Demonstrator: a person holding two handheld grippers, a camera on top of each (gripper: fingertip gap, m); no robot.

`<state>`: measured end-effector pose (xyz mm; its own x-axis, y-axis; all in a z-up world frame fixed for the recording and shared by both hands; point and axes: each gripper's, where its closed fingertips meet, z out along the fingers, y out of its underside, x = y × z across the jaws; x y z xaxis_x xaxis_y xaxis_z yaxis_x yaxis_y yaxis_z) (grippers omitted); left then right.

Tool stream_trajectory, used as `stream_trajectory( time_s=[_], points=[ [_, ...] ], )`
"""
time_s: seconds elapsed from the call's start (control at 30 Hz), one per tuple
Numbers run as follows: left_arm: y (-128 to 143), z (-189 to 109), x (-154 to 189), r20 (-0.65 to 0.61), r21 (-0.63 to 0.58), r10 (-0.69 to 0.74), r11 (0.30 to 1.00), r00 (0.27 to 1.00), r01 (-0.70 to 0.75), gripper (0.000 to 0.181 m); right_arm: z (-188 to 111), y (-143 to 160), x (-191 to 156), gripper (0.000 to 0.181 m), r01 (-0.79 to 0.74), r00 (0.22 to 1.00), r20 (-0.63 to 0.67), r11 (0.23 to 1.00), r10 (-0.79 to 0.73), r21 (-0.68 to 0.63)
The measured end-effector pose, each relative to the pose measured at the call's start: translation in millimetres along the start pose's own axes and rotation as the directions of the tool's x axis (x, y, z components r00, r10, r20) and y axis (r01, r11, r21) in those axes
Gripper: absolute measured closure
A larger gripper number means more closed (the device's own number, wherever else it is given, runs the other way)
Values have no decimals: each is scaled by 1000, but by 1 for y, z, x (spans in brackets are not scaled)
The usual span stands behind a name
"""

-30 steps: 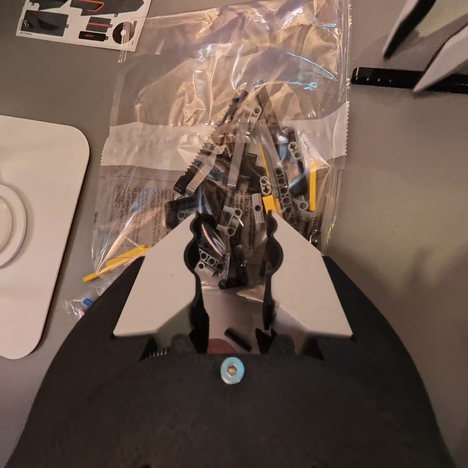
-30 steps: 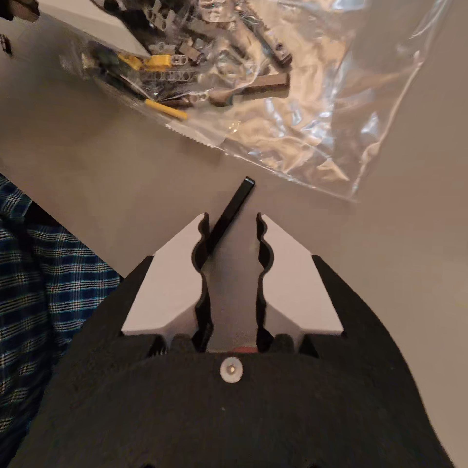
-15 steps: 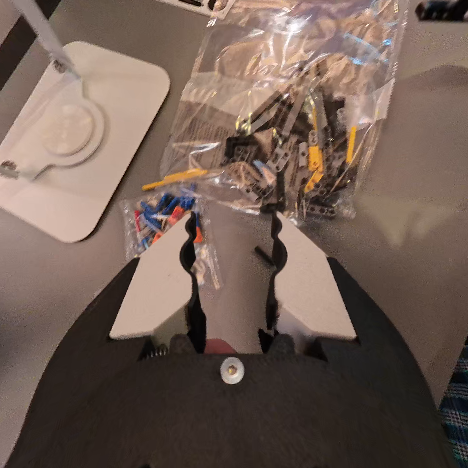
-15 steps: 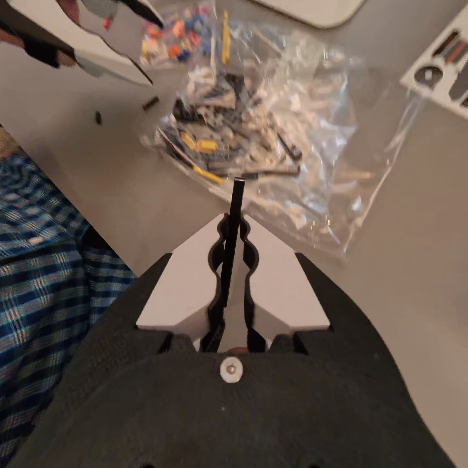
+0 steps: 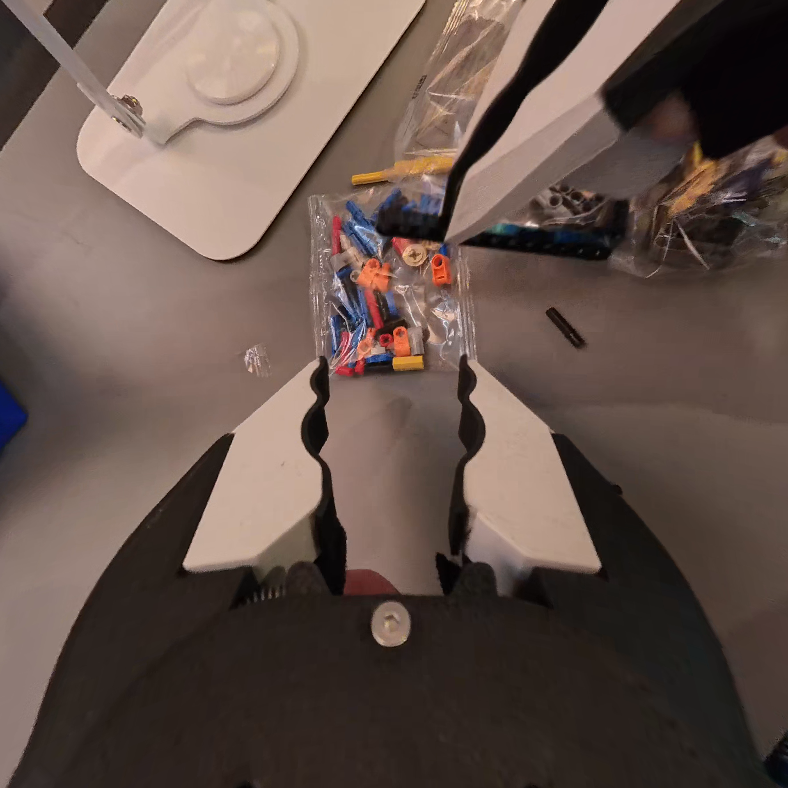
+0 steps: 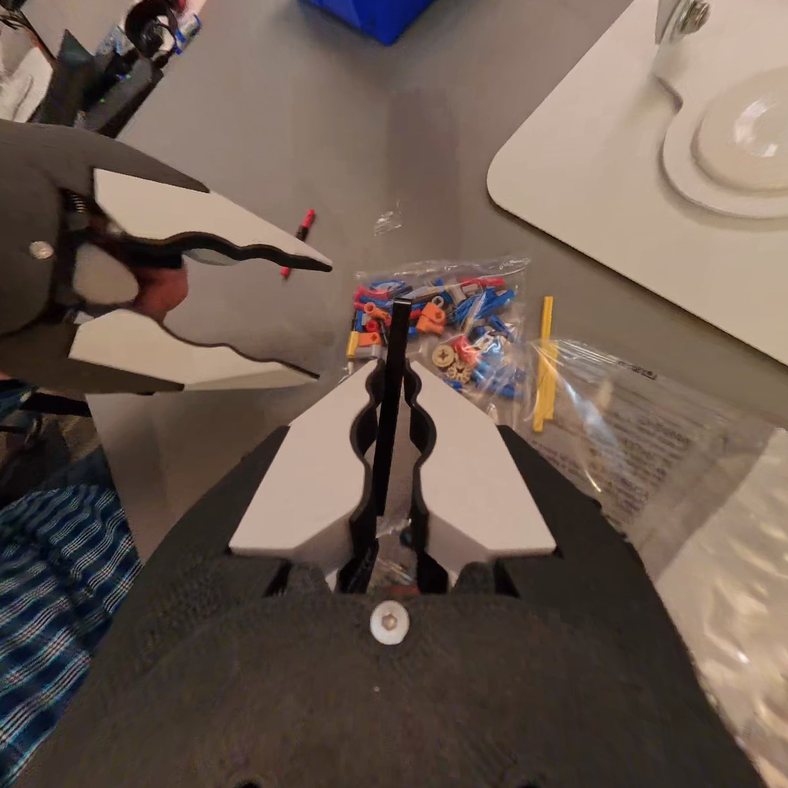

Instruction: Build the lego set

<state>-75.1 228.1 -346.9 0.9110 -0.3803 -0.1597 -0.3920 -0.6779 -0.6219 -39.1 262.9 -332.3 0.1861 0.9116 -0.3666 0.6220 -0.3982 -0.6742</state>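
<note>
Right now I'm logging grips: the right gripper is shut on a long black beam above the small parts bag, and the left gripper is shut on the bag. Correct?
Not quite. The left gripper is open and empty, short of the small parts bag, as the left wrist view shows. The right gripper is indeed shut on the long black beam.

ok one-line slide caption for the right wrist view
Right gripper shut on black beam above small parts bag; left gripper open alongside.
</note>
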Motion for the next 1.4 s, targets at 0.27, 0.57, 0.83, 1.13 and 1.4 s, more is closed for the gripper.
stream_trajectory(
  time_s=[0.27, 0.57, 0.83, 1.13, 1.4],
  points=[
    [-18, 1, -3, 47, 83, -1, 997, 999, -3, 120, -1, 1, -3, 147, 11, 1000, 12, 1000, -11, -5],
    [-67, 27, 57, -69, 105, 248, 965, 966, -240, 111, -130, 60, 78, 134, 1, 981, -192, 999, -10, -48],
    [-70, 60, 64, -193, -34, 147, 987, 970, -156, 107, -137, 119, 99, 132, -22, 971, -238, 988, -15, -152],
    [-78, 72, 64, -121, -31, 181, 982, 976, -186, 150, -141, 127, 110, 173, 2, 964, -264, 992, -35, -123],
    [-85, 75, 64, -110, 8, 196, 981, 974, -196, 181, -153, 120, 100, 160, 37, 963, -263, 996, -57, -82]
  ],
)
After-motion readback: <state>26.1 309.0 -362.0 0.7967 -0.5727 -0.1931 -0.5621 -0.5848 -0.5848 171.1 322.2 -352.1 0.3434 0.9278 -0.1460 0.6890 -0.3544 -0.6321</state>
